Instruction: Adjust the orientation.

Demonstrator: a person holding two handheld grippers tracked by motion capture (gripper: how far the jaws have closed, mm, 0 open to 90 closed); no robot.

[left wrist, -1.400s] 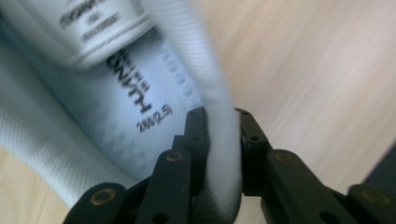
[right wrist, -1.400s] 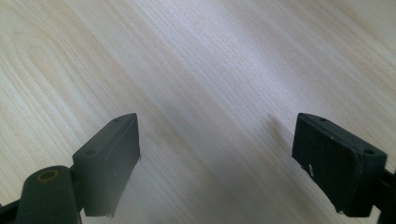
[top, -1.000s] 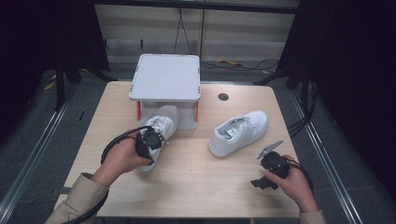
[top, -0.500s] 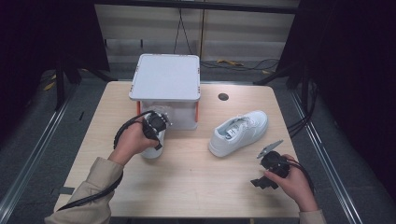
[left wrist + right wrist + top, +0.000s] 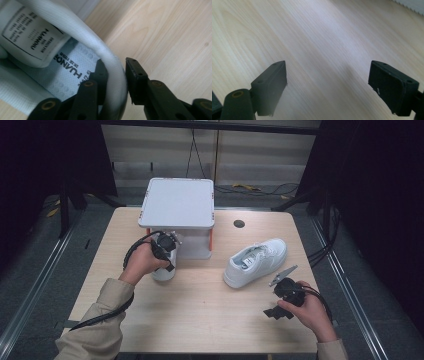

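A white sneaker [image 5: 164,271] stands on the table right in front of the white box [image 5: 177,212], mostly hidden under my left hand. My left gripper [image 5: 167,249] straddles its heel collar [image 5: 113,65], one jaw inside over the printed insole [image 5: 67,65] and one outside. The jaws have just been opening and look eased off the collar. The second white sneaker [image 5: 256,261] lies on its sole at the right. My right gripper [image 5: 276,296] hovers open over bare wood near it [image 5: 327,85], with nothing between its fingers.
The white lidded box with orange corners sits at the back middle of the wooden table [image 5: 210,320]. A small black round spot [image 5: 239,223] lies to the right of the box. Cables trail from both grippers.
My left hand has carried the sneaker away from me and a little left, up against the box front. Its jaws have spread. The right hand and the other sneaker have kept still.
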